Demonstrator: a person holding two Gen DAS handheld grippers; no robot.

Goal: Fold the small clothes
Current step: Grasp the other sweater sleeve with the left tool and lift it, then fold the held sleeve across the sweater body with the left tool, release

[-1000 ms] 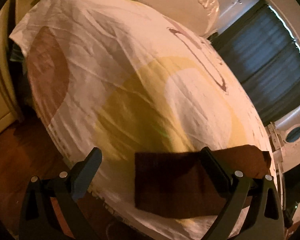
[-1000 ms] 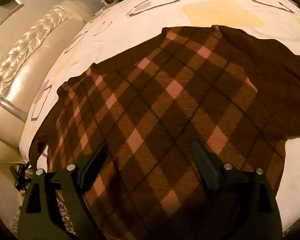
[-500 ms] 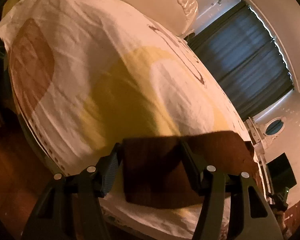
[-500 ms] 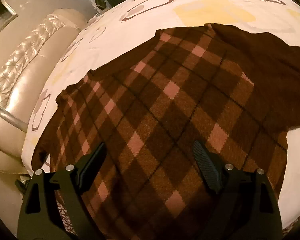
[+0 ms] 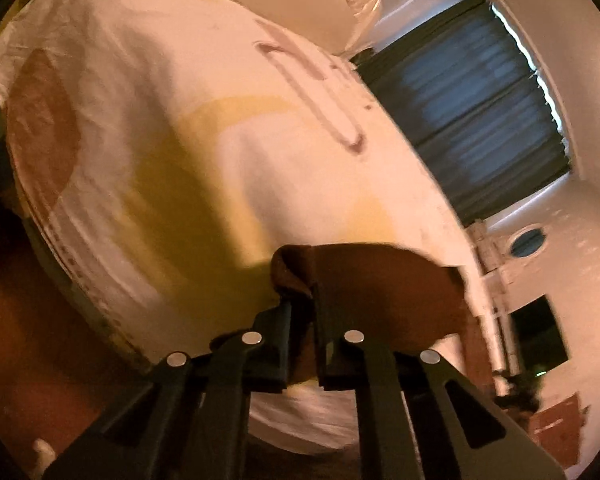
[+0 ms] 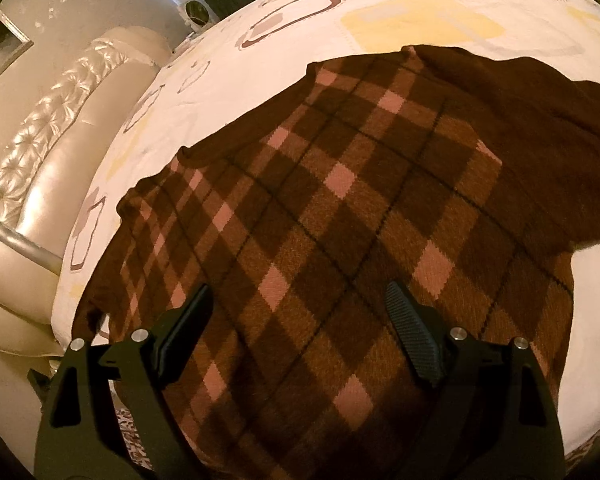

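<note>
A brown argyle sweater with pink diamonds lies spread flat on the bed. In the left wrist view only its plain brown sleeve shows, bunched and lifted off the sheet. My left gripper is shut on the sleeve's end, with cloth pinched between the jaws. My right gripper hovers just above the sweater's body, jaws wide open with nothing between them. The sweater's lower part is hidden behind the right gripper.
The bed sheet is white with yellow and brown shapes. A padded cream headboard curves along the left in the right wrist view. Dark curtains hang beyond the bed. Wooden floor lies past the bed's edge.
My left gripper closed from wide open onto the sleeve's end and lifted it, so the cloth now bunches up. The right gripper stayed open over the sweater.
</note>
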